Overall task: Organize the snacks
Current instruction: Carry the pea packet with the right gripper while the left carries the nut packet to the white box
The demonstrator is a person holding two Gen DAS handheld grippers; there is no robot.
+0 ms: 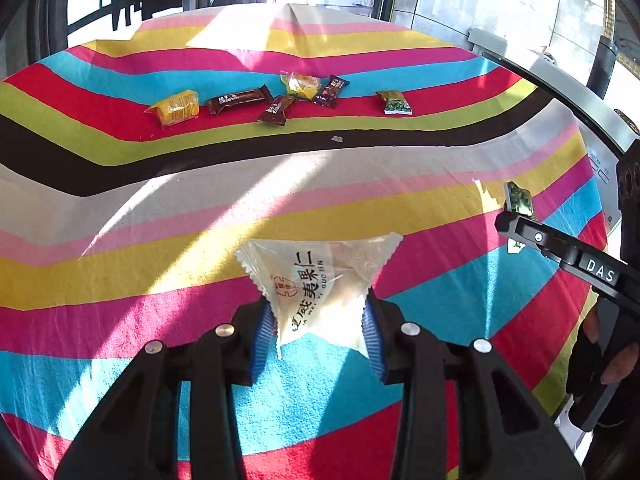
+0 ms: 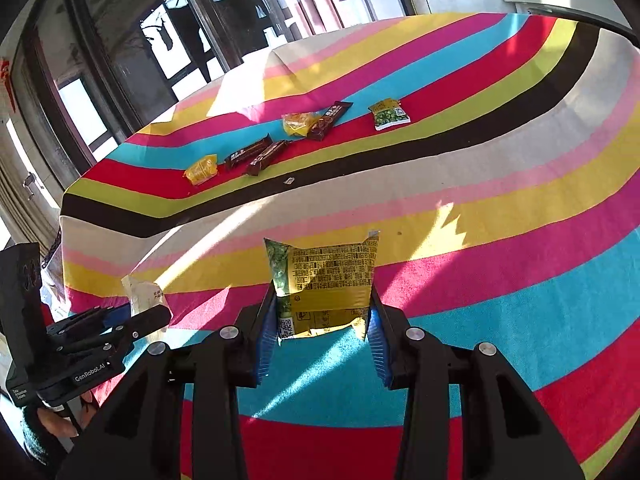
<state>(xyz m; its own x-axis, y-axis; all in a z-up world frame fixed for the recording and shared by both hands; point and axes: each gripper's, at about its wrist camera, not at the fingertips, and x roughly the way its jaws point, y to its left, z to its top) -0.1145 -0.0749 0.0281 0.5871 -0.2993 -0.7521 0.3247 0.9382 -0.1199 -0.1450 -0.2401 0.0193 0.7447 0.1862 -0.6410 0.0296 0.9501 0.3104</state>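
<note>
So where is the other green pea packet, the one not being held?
The green pea packet lies on the striped cloth at the far right end of the snack row, just right of a brown chocolate bar.

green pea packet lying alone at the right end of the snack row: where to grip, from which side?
Both claws are full now, so free one first. The pea packet lies flat on the cloth, apart from the brown bar. Come from above and pinch across its short width mid-body; its right side looks clear, and flat film probably offers no edge for a side approach.
</note>
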